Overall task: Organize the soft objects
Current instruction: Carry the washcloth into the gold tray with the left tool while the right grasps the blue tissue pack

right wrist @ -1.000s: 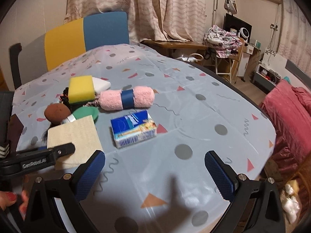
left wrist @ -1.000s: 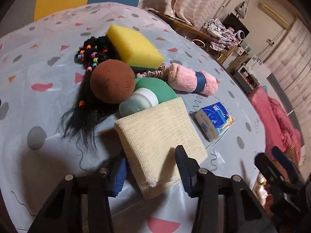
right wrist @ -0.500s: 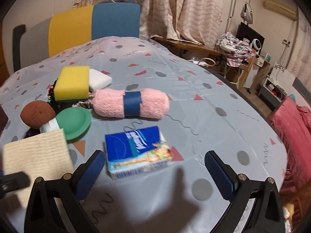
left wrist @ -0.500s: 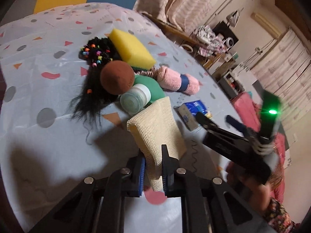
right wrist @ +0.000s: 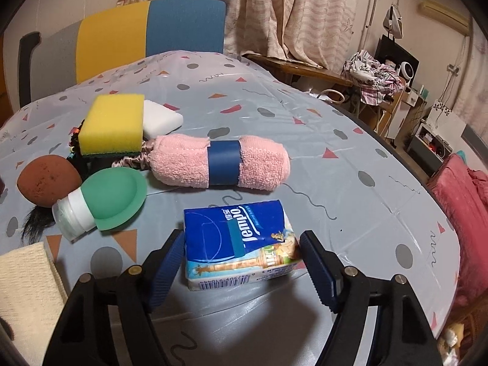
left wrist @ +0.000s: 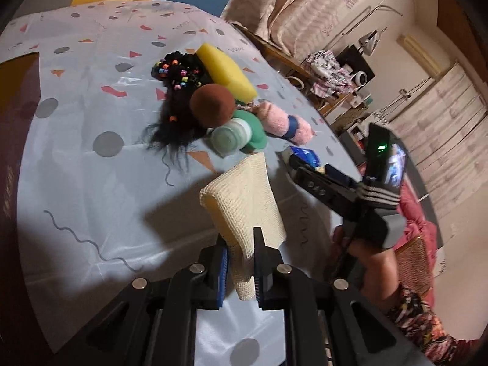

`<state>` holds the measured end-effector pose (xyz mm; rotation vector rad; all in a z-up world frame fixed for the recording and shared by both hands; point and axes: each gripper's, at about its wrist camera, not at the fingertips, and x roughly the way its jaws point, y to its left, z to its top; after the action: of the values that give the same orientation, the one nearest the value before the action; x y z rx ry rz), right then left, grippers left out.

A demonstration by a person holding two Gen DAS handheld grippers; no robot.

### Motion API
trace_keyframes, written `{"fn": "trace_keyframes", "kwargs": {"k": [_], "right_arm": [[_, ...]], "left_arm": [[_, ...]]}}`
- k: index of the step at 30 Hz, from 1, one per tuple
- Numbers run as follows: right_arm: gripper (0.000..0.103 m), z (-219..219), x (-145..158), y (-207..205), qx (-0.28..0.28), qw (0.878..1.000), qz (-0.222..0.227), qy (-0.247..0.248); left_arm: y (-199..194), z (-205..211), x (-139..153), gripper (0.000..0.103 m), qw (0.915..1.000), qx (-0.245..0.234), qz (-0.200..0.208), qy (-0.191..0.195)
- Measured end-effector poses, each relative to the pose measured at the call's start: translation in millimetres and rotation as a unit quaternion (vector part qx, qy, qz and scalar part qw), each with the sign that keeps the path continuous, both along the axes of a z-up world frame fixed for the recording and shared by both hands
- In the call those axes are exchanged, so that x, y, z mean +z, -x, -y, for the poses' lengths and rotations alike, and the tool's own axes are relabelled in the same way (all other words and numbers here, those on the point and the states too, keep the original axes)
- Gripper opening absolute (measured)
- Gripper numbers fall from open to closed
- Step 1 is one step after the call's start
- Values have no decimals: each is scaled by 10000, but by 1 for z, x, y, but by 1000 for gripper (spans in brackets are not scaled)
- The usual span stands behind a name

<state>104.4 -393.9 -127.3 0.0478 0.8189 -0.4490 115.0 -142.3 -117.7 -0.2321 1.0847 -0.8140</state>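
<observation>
My left gripper (left wrist: 241,262) is shut on the near edge of a cream mesh cloth pad (left wrist: 244,201) and holds it lifted above the table; the pad also shows at the lower left of the right wrist view (right wrist: 24,277). My right gripper (right wrist: 241,268) is open, its fingers on either side of a blue Tempo tissue pack (right wrist: 241,241) lying on the table. Its left pad is close to the pack's side; I cannot tell if they touch. Behind lie a rolled pink towel (right wrist: 219,164), a yellow sponge (right wrist: 113,125), a white sponge (right wrist: 161,119) and a brown ball (right wrist: 45,180).
A green-capped bottle (right wrist: 106,201) lies beside the ball. A black beaded wig (left wrist: 177,100) and a satin scrunchie (right wrist: 131,161) sit under the sponges. The tablecloth (right wrist: 335,158) drops off at the right edge. A chair (right wrist: 149,30) stands behind the table.
My left gripper closed on the cream pad and lifted it off the table. My right gripper moved forward and down around the tissue pack and its jaws narrowed.
</observation>
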Motion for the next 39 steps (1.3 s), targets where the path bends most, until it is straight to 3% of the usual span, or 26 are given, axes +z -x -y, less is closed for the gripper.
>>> {"fn": "trace_keyframes", "kwargs": {"k": [11,19,24,29,39], "right_arm": [[77,-9,-3,-1,-47,9993,-83,357],[77,-11,-4,0,-55,9990,-87,430],[77,-12,-4,-1,-57,9989,-98,458],[77,-12,-4,-1,-57,9988,-105,475],[77,-15,-5,-2,-61,9982,-158,572]], "left_arm": [[10,-42,48,12,9966,402,462,557],[-1,-114,84,12,9848,1278,770,886],[-18,-174,97,12,9729,2002,933,686],[-42,-228,92,12,9579,2731,875,159],[-88,-309,48,13,9203,3834,140,-762]]}}
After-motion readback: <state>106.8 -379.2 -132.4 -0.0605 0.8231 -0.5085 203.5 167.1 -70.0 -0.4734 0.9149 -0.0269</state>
